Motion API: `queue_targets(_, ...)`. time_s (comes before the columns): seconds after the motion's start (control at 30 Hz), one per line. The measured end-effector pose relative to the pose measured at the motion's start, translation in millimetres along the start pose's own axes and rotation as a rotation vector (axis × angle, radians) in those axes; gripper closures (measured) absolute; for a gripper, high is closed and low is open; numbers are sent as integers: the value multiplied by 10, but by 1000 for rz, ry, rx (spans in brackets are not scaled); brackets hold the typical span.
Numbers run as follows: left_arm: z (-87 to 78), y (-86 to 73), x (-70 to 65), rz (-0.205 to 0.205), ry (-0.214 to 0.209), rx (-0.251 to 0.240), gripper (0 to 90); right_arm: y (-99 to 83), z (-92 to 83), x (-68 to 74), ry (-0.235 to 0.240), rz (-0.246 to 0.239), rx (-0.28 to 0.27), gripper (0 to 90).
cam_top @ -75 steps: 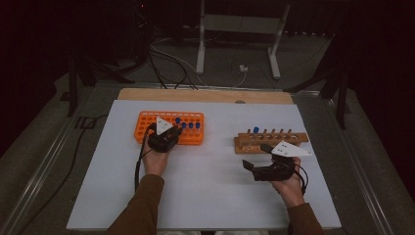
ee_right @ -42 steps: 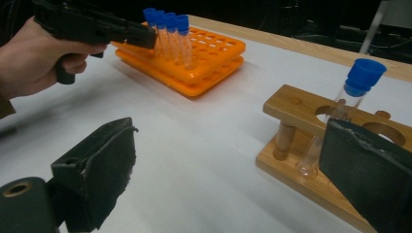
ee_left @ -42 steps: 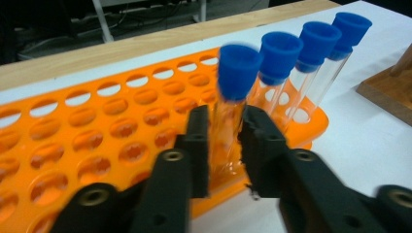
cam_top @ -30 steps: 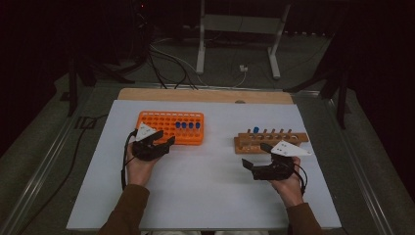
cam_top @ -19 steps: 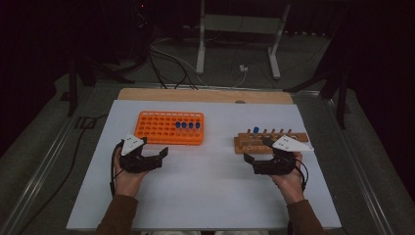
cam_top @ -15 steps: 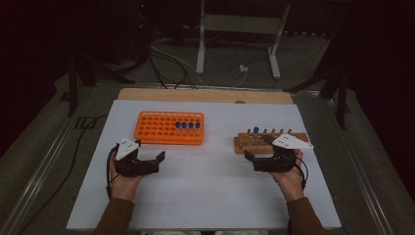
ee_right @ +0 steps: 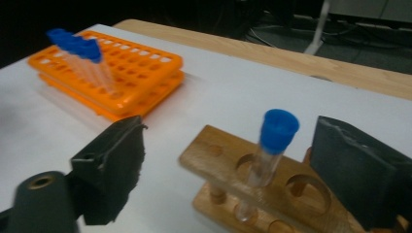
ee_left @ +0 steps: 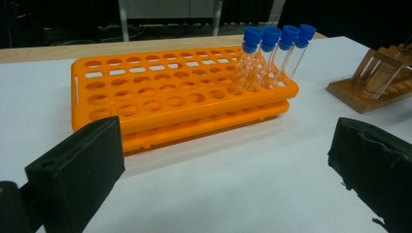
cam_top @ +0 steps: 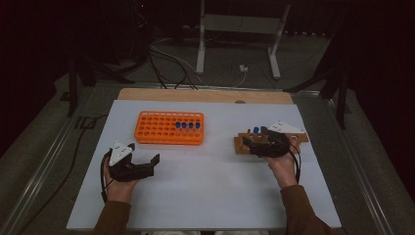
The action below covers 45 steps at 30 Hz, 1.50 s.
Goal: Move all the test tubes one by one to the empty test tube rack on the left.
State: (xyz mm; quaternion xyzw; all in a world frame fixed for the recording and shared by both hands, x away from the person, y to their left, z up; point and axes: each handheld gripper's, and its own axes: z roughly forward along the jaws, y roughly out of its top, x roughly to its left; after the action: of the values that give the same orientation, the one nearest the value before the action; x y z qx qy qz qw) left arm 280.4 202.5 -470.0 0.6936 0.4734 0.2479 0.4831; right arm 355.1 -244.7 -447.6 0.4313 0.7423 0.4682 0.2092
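An orange tube rack (cam_top: 169, 127) (ee_left: 170, 92) (ee_right: 111, 73) holds several blue-capped tubes (cam_top: 188, 126) (ee_left: 274, 53) at its right end. My left gripper (cam_top: 147, 164) (ee_left: 223, 174) rests near the front left, aimed at that rack. Its jaws have just been opening and stand open, nothing between them. A wooden rack (cam_top: 241, 145) (ee_right: 233, 165) (ee_left: 374, 77) lies at the right. One blue-capped tube (cam_top: 256, 131) (ee_right: 272, 150) stands in it. My right gripper (cam_top: 254, 142) (ee_right: 235, 167) straddles this tube; its jaws have just been closing, and the pads stay apart from the glass.
A white sheet (cam_top: 210, 191) covers the table, with a bare wooden strip (cam_top: 205, 95) along the far edge. Beyond it are a metal stand (cam_top: 235, 29) and cables (cam_top: 166, 58) on the dark floor. Metal rails run down both table sides.
The left hand pulled back from the orange rack to the front left and its jaws opened. The right gripper moved forward to the wooden rack, around the tube.
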Motion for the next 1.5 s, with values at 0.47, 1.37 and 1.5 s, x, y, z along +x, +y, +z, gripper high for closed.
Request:
queue_targets(0.47,15,-13,-20,-1,18,11,6,-84,174,-52,-74,-3,27,631)
queue_targets(1.37,56,-37,-56,10,18,34,7,23,-1,-18,-88,-22,-33,772)
queue_targets(1.5,64,-39,-61,12,16,37,6,93,-78,-19,-84,-20,-58,772)
